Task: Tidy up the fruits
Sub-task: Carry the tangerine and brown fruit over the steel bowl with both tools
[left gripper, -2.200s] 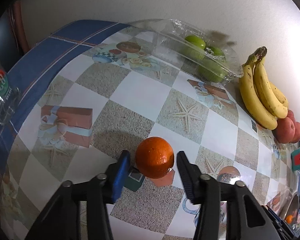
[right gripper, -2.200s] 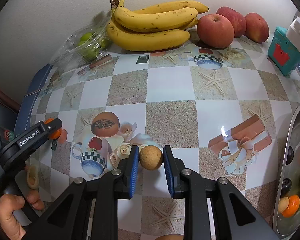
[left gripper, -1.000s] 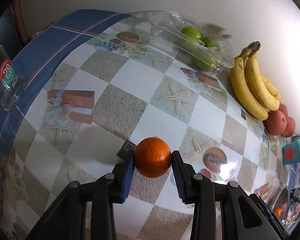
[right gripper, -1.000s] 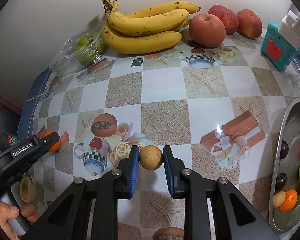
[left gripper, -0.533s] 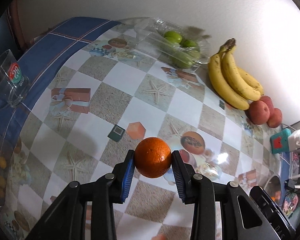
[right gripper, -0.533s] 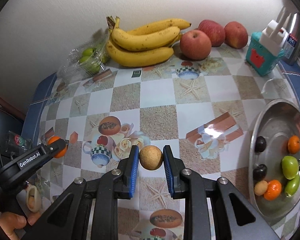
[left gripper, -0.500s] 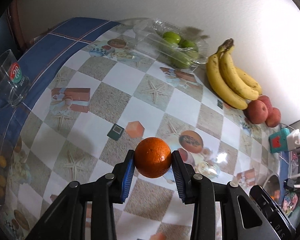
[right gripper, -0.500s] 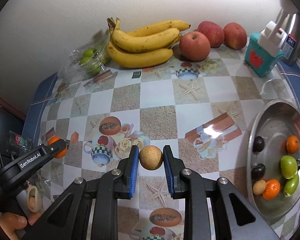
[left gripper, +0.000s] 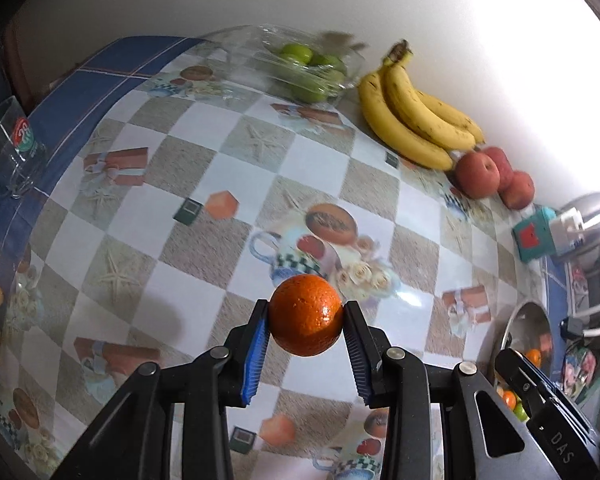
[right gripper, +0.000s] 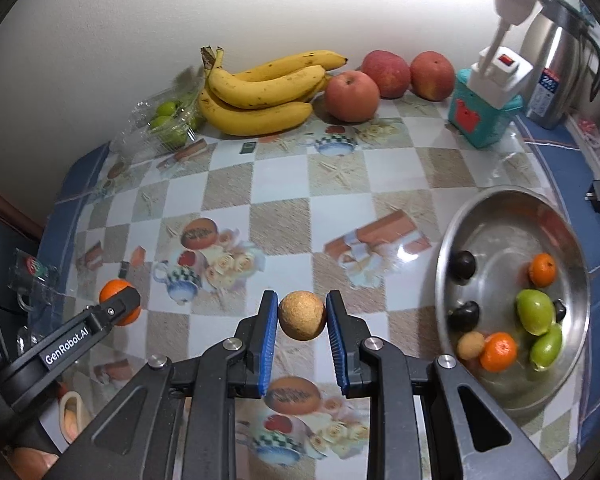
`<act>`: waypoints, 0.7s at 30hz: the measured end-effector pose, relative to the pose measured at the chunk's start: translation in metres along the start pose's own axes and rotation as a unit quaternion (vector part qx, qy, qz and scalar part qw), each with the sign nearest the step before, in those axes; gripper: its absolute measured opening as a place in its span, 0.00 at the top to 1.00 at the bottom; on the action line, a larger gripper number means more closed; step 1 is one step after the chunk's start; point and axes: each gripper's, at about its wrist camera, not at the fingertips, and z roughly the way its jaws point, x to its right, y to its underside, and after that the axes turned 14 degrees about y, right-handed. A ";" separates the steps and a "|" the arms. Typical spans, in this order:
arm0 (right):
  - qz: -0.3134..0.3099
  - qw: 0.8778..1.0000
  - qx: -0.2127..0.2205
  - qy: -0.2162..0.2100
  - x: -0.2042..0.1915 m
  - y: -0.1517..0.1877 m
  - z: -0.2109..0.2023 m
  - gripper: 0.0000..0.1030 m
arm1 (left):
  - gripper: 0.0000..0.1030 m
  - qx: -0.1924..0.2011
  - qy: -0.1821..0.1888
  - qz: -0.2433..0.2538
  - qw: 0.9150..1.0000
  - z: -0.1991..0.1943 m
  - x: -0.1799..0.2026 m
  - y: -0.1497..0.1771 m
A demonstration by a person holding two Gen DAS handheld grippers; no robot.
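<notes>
Left gripper pinches orange; right gripper pinches tan round fruit, both above tablecloth

Patterned table, bananas, apples, steel bowl, bagged green fruit

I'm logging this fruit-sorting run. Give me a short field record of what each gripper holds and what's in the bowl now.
left gripper: shut on orange, held above the table
right gripper: shut on tan ball, held above the table
bowl: oranges, green fruits, dark fruits and a tan fruit
by wall: bananas, apples
</notes>
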 end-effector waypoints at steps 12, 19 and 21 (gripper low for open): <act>0.044 0.999 -0.016 0.004 0.052 0.017 -0.001 0.75 | 0.62 -0.004 0.034 0.084 0.996 0.005 0.079 0.034; 0.114 0.992 -0.039 0.024 0.116 0.019 0.014 0.75 | 0.62 -0.018 0.062 0.120 0.991 0.020 0.119 0.050; 0.135 0.989 -0.045 0.027 0.133 0.019 0.018 0.75 | 0.62 -0.022 0.065 0.134 0.989 0.024 0.132 0.056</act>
